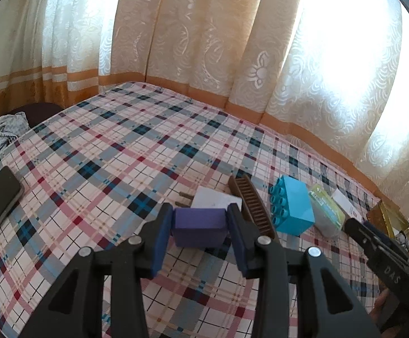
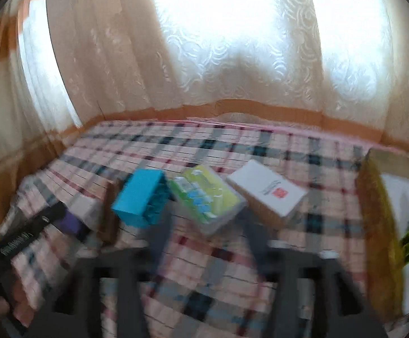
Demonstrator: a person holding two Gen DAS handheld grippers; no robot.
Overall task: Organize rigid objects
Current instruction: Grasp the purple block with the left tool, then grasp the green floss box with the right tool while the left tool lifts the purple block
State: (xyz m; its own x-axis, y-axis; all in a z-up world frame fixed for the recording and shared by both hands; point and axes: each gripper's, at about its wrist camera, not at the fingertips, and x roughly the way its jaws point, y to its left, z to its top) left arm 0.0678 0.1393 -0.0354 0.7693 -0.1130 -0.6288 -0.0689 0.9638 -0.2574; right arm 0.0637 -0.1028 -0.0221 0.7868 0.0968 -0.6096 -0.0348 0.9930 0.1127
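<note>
Crosswise, the purple block (image 1: 199,226) (long axis sideways) sits clamped in the left claw (image 1: 200,225).

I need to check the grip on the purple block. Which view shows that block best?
The left wrist view: the purple block sits sharp and central, with the left gripper shut on its sides. The right wrist view is motion-blurred and shows only a purple sliver at its left edge, partly behind the other gripper.
</note>
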